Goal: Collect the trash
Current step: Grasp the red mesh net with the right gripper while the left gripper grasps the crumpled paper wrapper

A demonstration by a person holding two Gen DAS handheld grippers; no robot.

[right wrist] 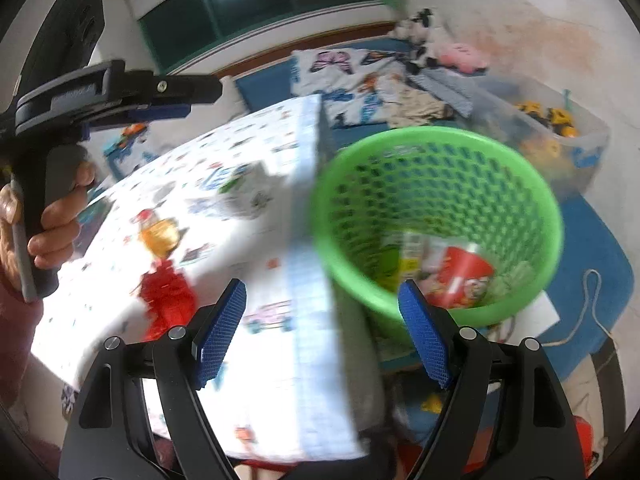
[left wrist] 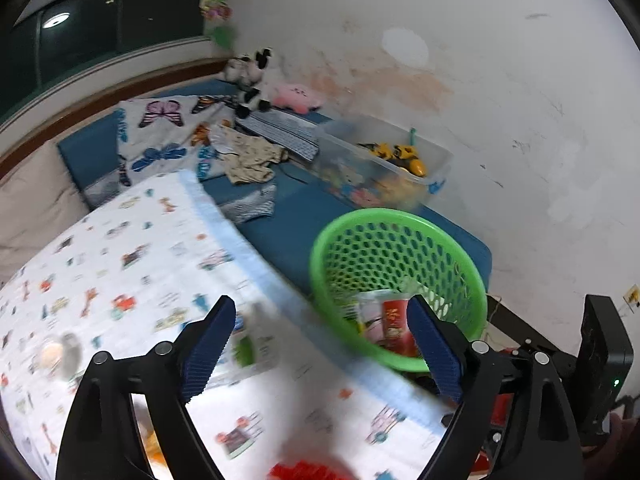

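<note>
Left wrist view, with the right wrist view beside it: a surface (left wrist: 132,248) draped in a white cloth printed with small vehicles fills the near ground, and a green mesh basket (left wrist: 400,276) stands just past its edge, on or beside a blue mat (left wrist: 288,220). The basket already holds trash: a red wrapper (right wrist: 464,276) and pale cartons. On the cloth lie more scraps, still uncollected: a crumpled red piece (right wrist: 168,296), an orange-yellow wrapper (right wrist: 160,236) and a blurred green-and-white packet (left wrist: 252,344).

The left gripper (left wrist: 320,344) has its 2 fingers spread wide with nothing between them; the right gripper (right wrist: 320,328) is also open and empty. A hand (right wrist: 52,220) grips the left tool's handle.

Judged from this, the next pickup is best made on the red piece nearest the right gripper: come down over it, pinch its bulk, lift clear of the cloth so no fabric is caught.

Behind, a clear bin of yellow toy vehicles (left wrist: 400,156), butterfly bedding (left wrist: 164,132) and plush toys (left wrist: 256,76) crowd the wall, away from the path. Motion blur hides finer detail.
</note>
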